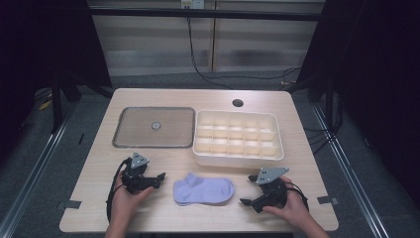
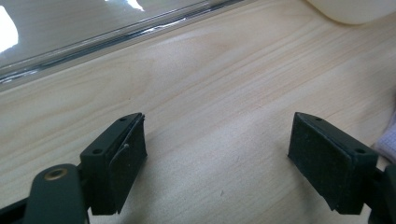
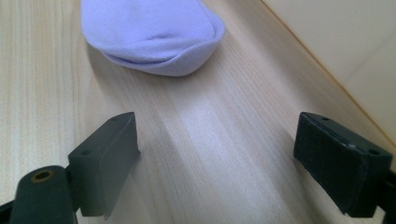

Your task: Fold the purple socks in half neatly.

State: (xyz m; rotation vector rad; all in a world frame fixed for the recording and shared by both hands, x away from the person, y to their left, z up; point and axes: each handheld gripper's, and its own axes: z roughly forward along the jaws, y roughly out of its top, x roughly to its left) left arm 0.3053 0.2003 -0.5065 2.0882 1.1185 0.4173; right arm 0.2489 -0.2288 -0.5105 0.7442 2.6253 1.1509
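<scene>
Two hands at the near table edge each hold a black two-jaw gripper, the left gripper (image 1: 159,177) and the right gripper (image 1: 246,190) flanking a pale lilac sock (image 1: 203,190) that lies flat on the light wooden table (image 1: 297,129), near its front edge. Both sets of jaws stand wide apart and hold nothing. The sock lies between the two grippers, apart from each: in the right gripper view its rounded end (image 3: 154,35) lies on the wood ahead of the spread jaws and to the left, clear of the pads (image 3: 334,161); in the left gripper view a sliver of it (image 2: 387,142) shows at the right edge, just beyond the right-hand pad (image 2: 320,161). Behind the sock stands a white compartmented organiser box (image 1: 238,137), and beside it to the left lies a flat grey tray (image 1: 153,127) with a small round piece at its centre. Beyond the table, grey flooring, trailing black cables and dark curtains frame a pale back wall
</scene>
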